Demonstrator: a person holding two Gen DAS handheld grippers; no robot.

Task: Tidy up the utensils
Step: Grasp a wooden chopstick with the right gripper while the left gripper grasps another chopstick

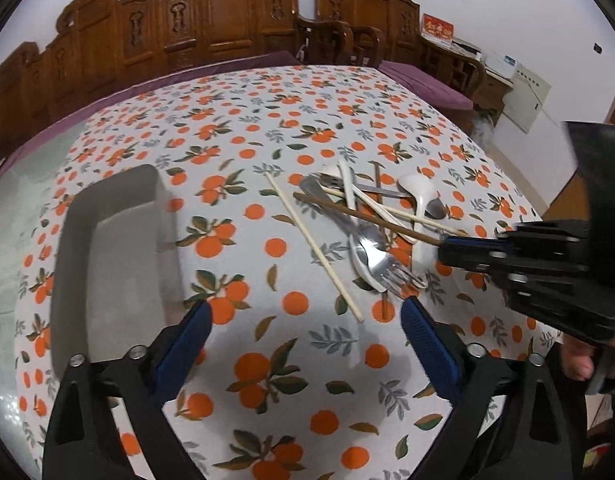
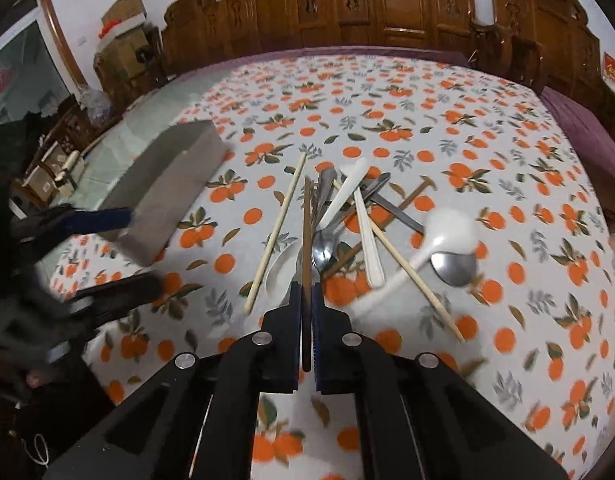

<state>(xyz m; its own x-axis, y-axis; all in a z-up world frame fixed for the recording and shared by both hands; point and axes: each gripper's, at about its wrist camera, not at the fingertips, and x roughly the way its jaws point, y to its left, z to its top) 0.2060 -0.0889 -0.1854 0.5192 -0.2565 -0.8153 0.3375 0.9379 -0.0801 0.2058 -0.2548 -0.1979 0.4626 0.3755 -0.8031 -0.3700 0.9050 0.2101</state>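
Brown wood: the right gripper [image 2: 306, 292] pinches a dark chopstick [image 2: 306, 240] at the near edge of the utensil pile [image 2: 347, 220]. The left gripper [image 1: 305, 316] hovers spread and empty. Next, probably lift it clear toward the grey tray [image 1: 107, 256] at left.

No legible txt (red wall sign [image 1: 438, 26] too blurry).

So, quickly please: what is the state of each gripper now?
Left gripper: open, holding nothing.
Right gripper: closed on the dark brown chopstick.
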